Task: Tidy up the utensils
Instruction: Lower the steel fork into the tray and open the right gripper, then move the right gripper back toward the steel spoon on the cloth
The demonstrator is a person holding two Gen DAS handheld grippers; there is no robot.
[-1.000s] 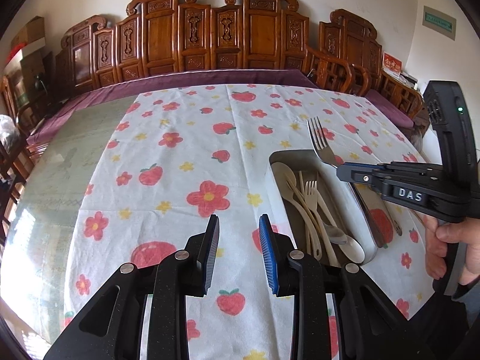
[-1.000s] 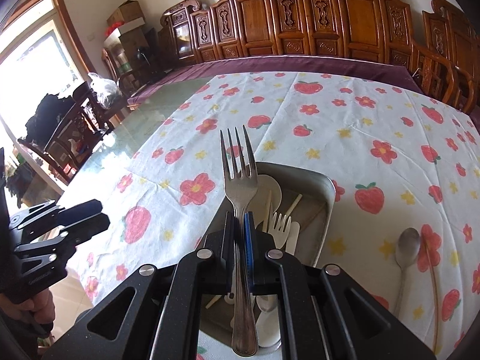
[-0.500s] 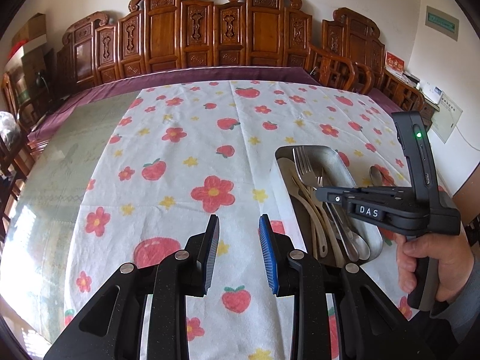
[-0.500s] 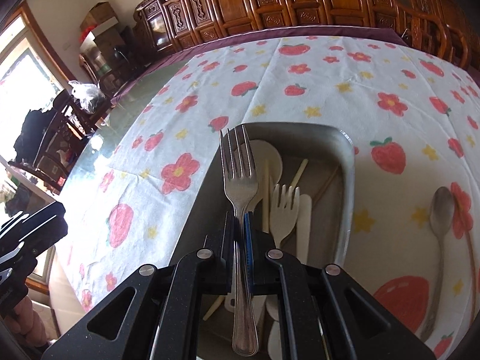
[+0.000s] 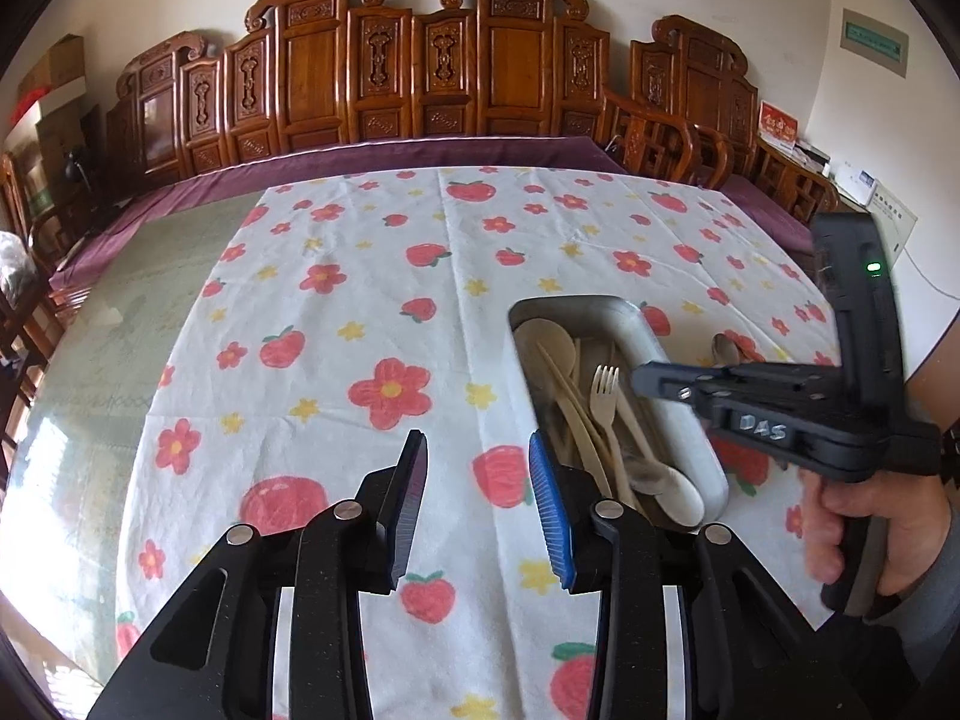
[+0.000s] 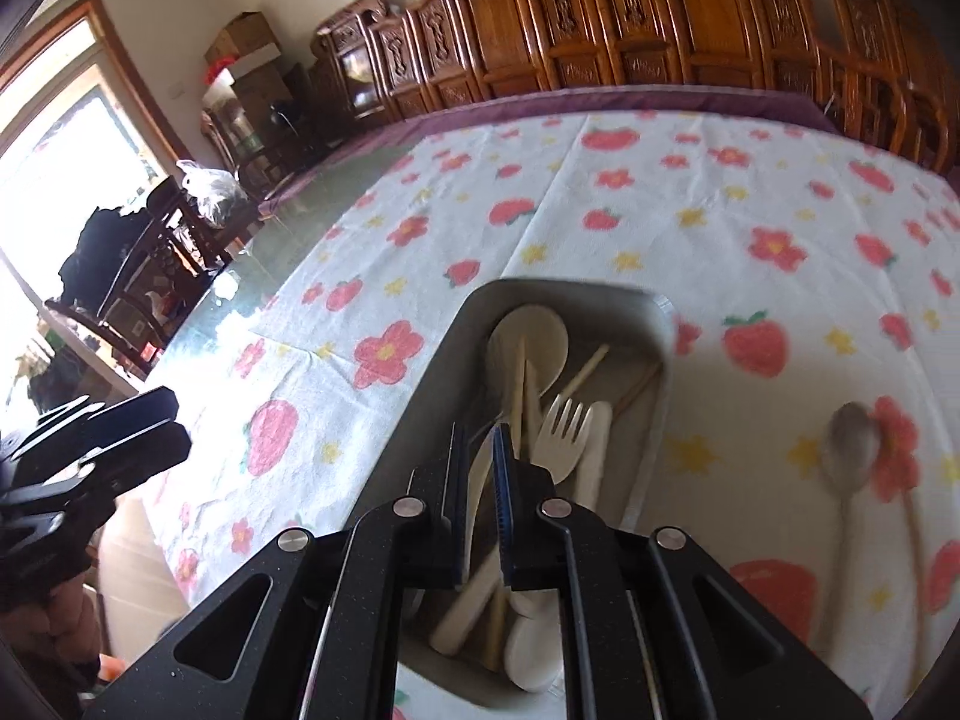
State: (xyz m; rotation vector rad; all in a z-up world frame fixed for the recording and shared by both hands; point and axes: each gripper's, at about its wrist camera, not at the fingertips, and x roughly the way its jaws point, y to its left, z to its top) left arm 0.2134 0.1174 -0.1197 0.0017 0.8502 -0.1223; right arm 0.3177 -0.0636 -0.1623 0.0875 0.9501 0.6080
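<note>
The metal fork that the right gripper [image 6: 480, 498] pinched half a second ago is gone from between its fingers, which now stand slightly parted and empty above the metal tray [image 6: 651, 306] on the flowered tablecloth [image 5: 360, 312]. That tray holds a pale round spoon [image 6: 528, 339], a cream fork [image 6: 561, 432], chopsticks and more pale utensils heaped together; the metal fork itself I cannot pick out. The left gripper [image 5: 477, 498] hovers released over the cloth, while a metal spoon [image 6: 849, 450] lies outside the tray, near its right side.
</note>
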